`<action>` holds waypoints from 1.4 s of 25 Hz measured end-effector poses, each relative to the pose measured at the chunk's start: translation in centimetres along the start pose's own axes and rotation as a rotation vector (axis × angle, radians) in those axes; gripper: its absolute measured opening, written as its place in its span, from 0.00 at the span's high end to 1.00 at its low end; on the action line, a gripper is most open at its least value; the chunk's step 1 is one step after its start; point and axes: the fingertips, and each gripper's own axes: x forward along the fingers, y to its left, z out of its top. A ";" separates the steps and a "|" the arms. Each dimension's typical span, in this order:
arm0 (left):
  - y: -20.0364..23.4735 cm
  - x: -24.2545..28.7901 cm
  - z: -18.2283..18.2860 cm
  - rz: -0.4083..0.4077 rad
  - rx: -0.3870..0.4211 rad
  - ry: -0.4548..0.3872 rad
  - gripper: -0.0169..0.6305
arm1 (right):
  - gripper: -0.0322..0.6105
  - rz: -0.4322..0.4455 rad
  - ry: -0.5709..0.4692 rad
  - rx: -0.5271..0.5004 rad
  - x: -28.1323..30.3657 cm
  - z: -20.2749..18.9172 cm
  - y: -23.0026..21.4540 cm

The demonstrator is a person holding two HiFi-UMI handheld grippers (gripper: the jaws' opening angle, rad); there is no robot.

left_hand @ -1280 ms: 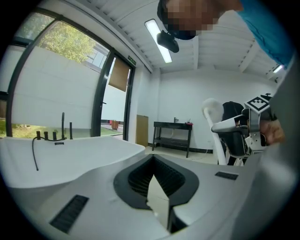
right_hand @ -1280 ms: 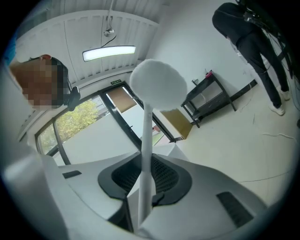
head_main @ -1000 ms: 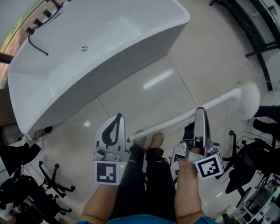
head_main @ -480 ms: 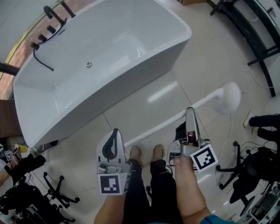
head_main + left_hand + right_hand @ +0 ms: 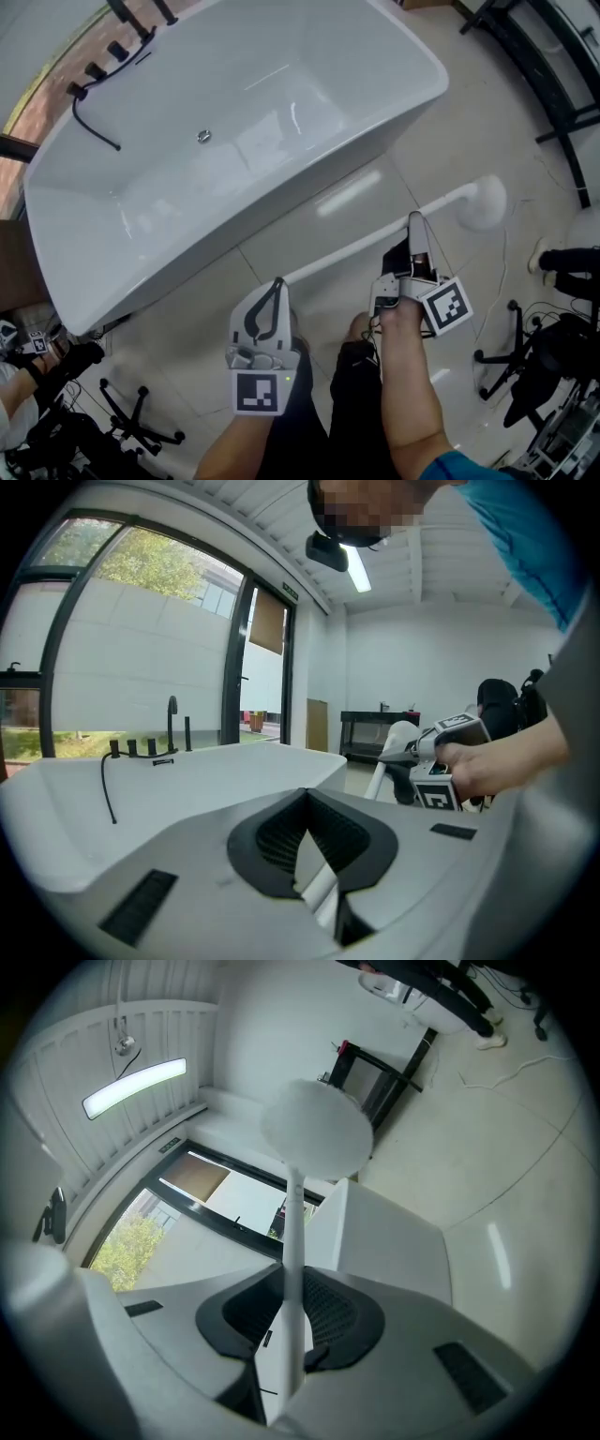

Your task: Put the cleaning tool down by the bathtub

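Now the right claw (image 5: 414, 223) pinches the cleaning tool (image 5: 356, 246) by its handle, fluffy head beyond the tips.

White cleaning tool (image 5: 352, 247), white bathtub (image 5: 281, 199)
Black taps (image 5: 95, 70) on the bathtub's rim; beside the bathtub, glossy beige floor tiles (image 5: 187, 291) with thin grey joints.

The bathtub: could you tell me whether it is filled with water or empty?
Empty. The head view shows the bathtub with a bare white floor and its drain plainly visible; no water line shows.
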 end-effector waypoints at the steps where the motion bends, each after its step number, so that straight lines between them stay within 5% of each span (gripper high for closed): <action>1: 1.2 0.0 -0.3 -0.008 0.009 0.004 0.98 | 0.80 -0.011 0.006 -0.005 0.8 -1.4 -0.1; 7: 6.2 1.4 -4.2 0.003 -0.017 0.035 0.98 | 0.80 -0.116 0.068 0.000 6.0 -8.2 -4.7; 23: 6.9 10.4 -22.9 -0.042 -0.125 0.185 0.98 | 0.80 -0.341 0.138 0.097 15.4 -18.5 -26.5; 32: 7.5 13.6 -26.5 -0.079 -0.100 0.181 0.98 | 0.79 -0.371 0.155 0.129 19.4 -21.7 -33.9; 35: 7.5 13.9 -27.3 -0.084 -0.119 0.188 0.98 | 0.64 -0.378 0.186 0.130 20.8 -23.2 -36.1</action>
